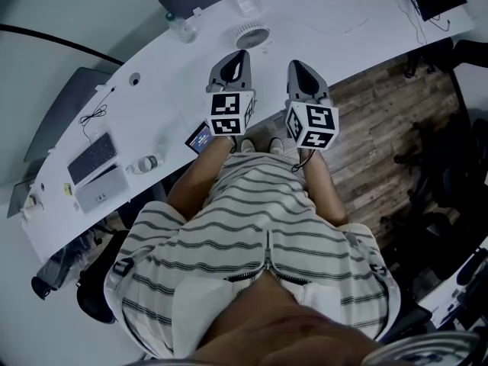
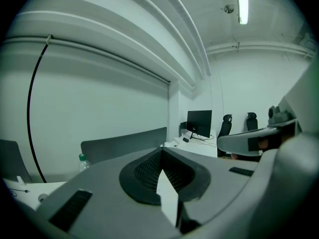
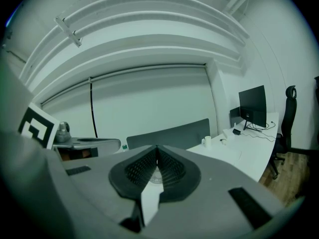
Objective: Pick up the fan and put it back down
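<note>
Head view, left to right. At 9 o'clock on the curved white desk [image 1: 343, 36]: keyboard [image 1: 91, 157], then a bottle [image 1: 143, 163] lying on its side.

At 12 o'clock, near the far edge: fan [image 1: 250, 34], small, round and white, resting on the desk with its grille apparently facing up, touched by neither tool.

Just short of it, at its 6 o'clock: left hand-held gripper [image 1: 242, 54], jaws pressed together on nothing, tip aimed toward the fan. Beside that, toward 1 o'clock: right hand-held gripper [image 1: 294, 64], likewise closed and empty, held over the near desk edge.

Fits equally a fan waiting to be lifted and a fan already set back down.

Judged light and stiff: thin moulded plastic, smooth enough to slip between pads, with fine grille ribs liable to bend under a pinch. For any lift, best taken across the outer rim or the solid housing, never by the ribs, with jaws spread wide enough to span the rim and the squeeze kept gentle. Cable, if any, not made out.
</note>
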The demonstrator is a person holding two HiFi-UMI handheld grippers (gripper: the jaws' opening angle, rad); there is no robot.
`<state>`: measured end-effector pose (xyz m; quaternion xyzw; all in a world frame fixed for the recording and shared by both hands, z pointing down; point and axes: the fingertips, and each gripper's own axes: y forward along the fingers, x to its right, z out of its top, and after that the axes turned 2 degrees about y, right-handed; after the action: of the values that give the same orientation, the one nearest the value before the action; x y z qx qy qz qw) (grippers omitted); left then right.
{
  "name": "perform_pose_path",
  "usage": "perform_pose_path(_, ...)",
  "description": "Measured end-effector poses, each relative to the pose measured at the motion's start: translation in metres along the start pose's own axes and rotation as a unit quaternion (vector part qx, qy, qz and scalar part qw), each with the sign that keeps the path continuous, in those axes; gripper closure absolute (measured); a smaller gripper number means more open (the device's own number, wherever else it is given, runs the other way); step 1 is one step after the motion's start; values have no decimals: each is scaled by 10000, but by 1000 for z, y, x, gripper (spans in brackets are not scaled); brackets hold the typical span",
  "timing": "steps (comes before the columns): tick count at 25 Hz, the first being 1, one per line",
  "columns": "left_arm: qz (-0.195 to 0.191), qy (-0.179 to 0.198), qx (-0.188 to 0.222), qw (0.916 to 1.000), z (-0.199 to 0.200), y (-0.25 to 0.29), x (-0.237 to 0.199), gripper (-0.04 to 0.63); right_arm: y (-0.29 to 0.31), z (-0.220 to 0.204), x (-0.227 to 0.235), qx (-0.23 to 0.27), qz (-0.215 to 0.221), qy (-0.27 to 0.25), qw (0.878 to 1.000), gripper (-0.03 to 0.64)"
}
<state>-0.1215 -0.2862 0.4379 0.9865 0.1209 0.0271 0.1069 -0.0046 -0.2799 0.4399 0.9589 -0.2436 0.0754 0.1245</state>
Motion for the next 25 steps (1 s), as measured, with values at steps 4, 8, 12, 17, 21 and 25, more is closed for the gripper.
perform_pose_path(4,53,47,83,9999,4,-11,10,589,-2,0,-3,15,29,-40,10000,604)
perform_pose_path(8,65,-24,156,9999,6,-17,16,589,-4,0,-7,22,81,-71,9999,604)
perform_pose_path(12,82,-51,196,9998,8,-22,20,589,-5,-1,-8,23,94,-99,9999,604)
perform_pose_path(17,116,29,255,9996,9,-26,26,589,-7,-2,-8,17,107,-108,9999,605)
perform_pose_path(21,140,-2,240,9996,6,-26,28,589,-6,-2,-9,-14,163,-168,9997,606)
perform_pose_path(25,144,1,285,9995,10,-27,30,589,-5,-2,-9,-10,187,-177,9997,605)
